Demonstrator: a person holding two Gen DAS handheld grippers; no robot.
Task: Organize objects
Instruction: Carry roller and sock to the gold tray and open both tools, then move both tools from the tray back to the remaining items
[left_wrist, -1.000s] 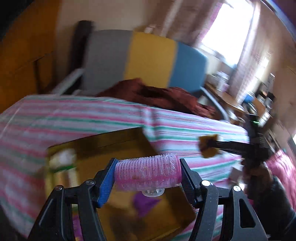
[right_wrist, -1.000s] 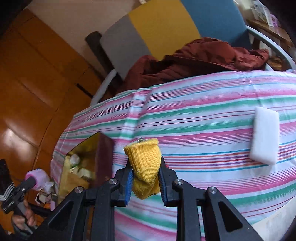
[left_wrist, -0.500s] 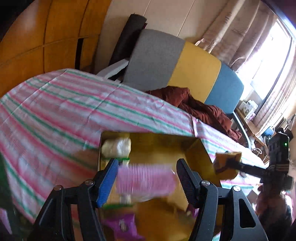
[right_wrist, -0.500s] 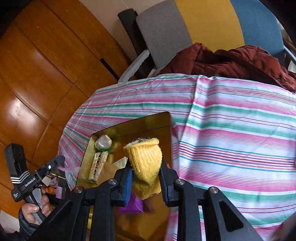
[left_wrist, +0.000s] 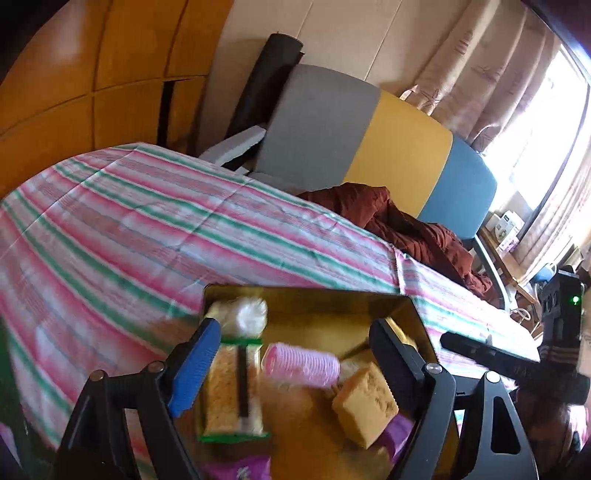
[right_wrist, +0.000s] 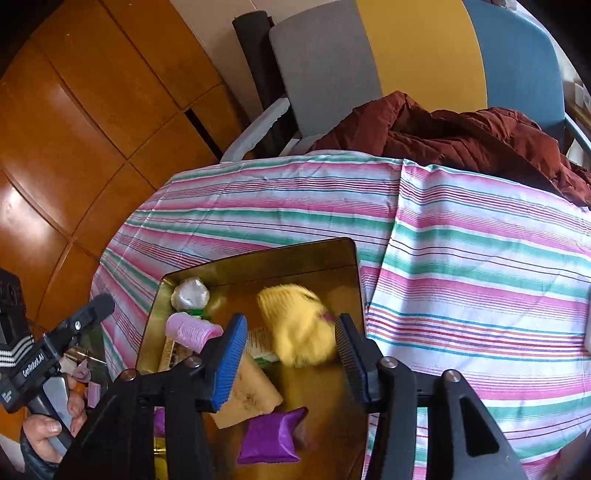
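A gold tray (left_wrist: 317, 306) (right_wrist: 258, 266) sits on the striped tablecloth. My left gripper (left_wrist: 291, 354) is open above it; the pink hair roller (left_wrist: 301, 363) (right_wrist: 192, 330) is loose, blurred, dropping into the tray. My right gripper (right_wrist: 290, 352) is open; the yellow knit cloth (right_wrist: 295, 325) is blurred between the jaws, falling into the tray. In the tray lie a tan sponge (left_wrist: 365, 404) (right_wrist: 247, 393), a green-edged snack pack (left_wrist: 231, 391), a white wrapped ball (left_wrist: 245, 314) (right_wrist: 190, 293) and a purple pouch (right_wrist: 271, 435).
The striped tablecloth (right_wrist: 461, 258) covers the round table. A grey, yellow and blue chair (left_wrist: 369, 140) with a dark red jacket (right_wrist: 443, 129) stands behind it. Wooden wall panels (right_wrist: 74, 129) are to the left.
Both grippers moved over the tray and opened. The pink roller left the left gripper and the yellow cloth left the right gripper; both are falling into the tray.
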